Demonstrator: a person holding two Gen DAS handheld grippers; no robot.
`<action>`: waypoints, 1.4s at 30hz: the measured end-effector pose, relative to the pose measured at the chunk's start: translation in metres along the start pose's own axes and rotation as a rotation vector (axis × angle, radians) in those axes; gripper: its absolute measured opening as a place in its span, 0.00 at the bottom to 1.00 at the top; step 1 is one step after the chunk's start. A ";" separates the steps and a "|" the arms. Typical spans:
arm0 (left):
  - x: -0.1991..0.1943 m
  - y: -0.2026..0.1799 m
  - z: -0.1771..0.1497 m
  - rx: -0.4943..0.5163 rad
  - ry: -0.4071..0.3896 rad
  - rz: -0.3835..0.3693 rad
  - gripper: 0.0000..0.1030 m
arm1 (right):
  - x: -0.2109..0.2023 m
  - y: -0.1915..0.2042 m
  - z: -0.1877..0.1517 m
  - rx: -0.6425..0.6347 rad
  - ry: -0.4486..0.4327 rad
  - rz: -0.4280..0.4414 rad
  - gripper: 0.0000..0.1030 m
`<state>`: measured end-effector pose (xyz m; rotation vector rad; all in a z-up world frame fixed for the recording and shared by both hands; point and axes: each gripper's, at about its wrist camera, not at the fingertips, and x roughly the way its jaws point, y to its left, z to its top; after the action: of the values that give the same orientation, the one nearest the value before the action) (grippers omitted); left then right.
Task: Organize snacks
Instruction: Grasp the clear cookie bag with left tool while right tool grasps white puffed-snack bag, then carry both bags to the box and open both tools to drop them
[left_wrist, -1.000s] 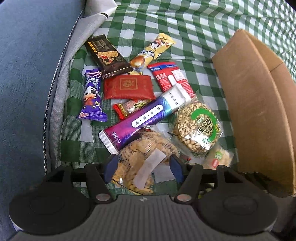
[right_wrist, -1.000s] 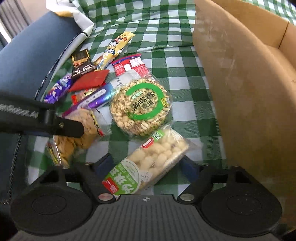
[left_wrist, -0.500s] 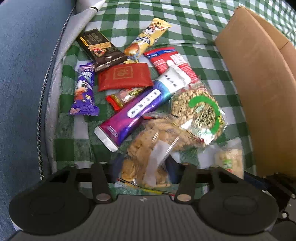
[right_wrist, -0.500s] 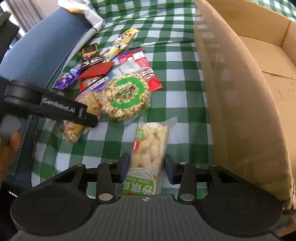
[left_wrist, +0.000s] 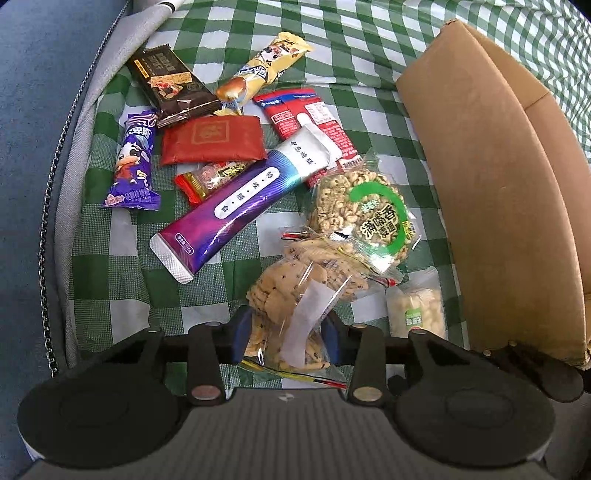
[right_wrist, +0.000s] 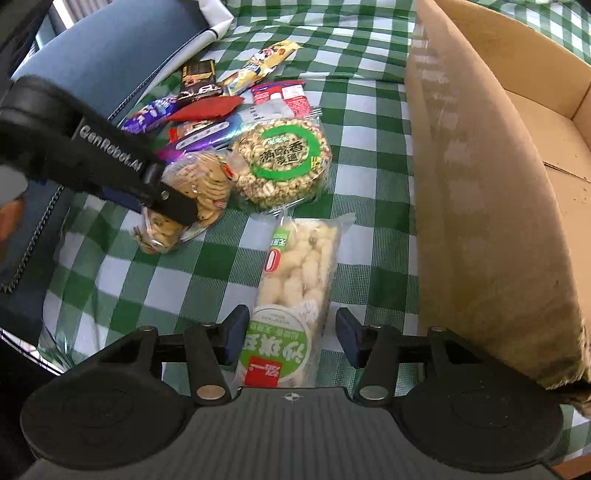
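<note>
Left gripper (left_wrist: 284, 341): pads pinched on the near end of the cracker bag (left_wrist: 295, 295), having just closed on it. Bag is light, crinkly, slippery film; contents brittle, so hold the gathered end, not the middle.

Right gripper (right_wrist: 288, 341): jaws just reopened, straddling the puffed-snack pack (right_wrist: 295, 280); the right pad stands clear, left contact uncertain. Pack is soft and light; take it across the width.

Round cereal disc (left_wrist: 364, 218) overlaps the cracker bag and may drag. Cardboard box (right_wrist: 480, 184) stands just right, on the checked cloth (right_wrist: 369, 110).
</note>
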<state>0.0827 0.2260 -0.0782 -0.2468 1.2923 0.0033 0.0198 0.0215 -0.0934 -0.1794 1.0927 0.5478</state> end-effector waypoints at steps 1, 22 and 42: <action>0.000 0.001 0.000 -0.004 0.001 0.001 0.46 | 0.000 0.001 0.000 -0.006 -0.002 -0.001 0.52; 0.015 -0.010 0.004 0.081 0.008 0.091 0.67 | -0.009 0.001 0.005 -0.010 -0.014 0.085 0.37; 0.010 -0.002 0.005 0.032 0.008 0.080 0.53 | -0.006 0.001 -0.001 -0.023 0.032 0.039 0.38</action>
<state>0.0904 0.2235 -0.0862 -0.1674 1.3082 0.0502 0.0163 0.0204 -0.0887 -0.1879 1.1233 0.5938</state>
